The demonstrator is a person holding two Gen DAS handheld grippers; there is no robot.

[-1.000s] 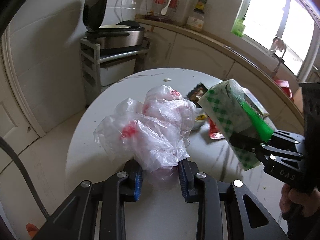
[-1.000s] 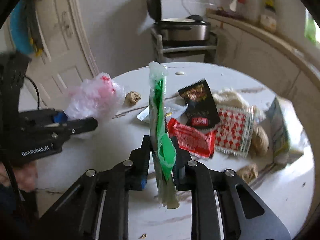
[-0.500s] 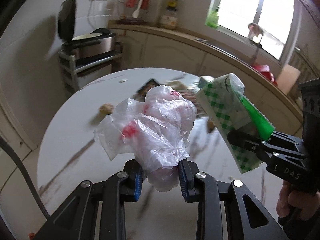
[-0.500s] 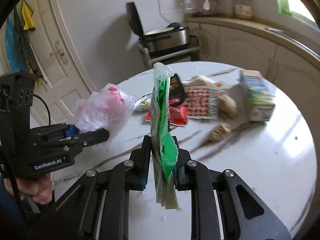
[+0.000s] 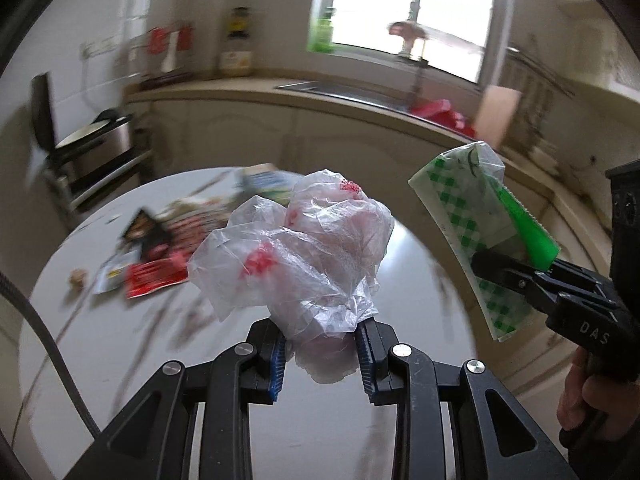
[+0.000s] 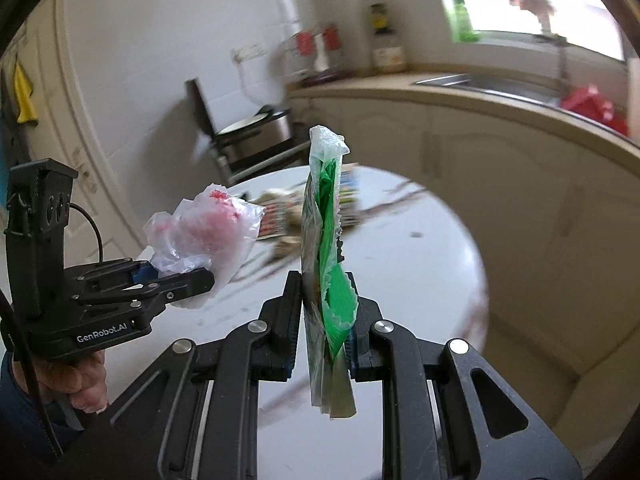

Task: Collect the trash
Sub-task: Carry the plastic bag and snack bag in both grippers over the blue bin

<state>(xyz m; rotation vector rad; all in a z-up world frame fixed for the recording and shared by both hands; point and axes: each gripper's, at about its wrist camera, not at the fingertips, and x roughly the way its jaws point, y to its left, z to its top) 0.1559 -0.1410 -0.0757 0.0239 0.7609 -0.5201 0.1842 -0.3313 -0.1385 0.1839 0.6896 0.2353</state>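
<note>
Both loads have been swung away from the tabletop (image 5: 328, 420): left gripper (image 5: 320, 350) clamped on plastic bag (image 5: 304, 256), right gripper (image 6: 323, 320) on green wrapper (image 6: 328, 248); a bin must be found next.

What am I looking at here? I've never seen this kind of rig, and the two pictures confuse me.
No robot: a person holds a two-finger clamp tool in each hand, each carrying a forward-looking fisheye camera. One picture comes from the left tool, the other from the right. The left gripper is shut on a crumpled plastic bag. The right gripper is shut on a green checked wrapper. Both are held above a round white table, where more wrappers lie, blurred.
</note>
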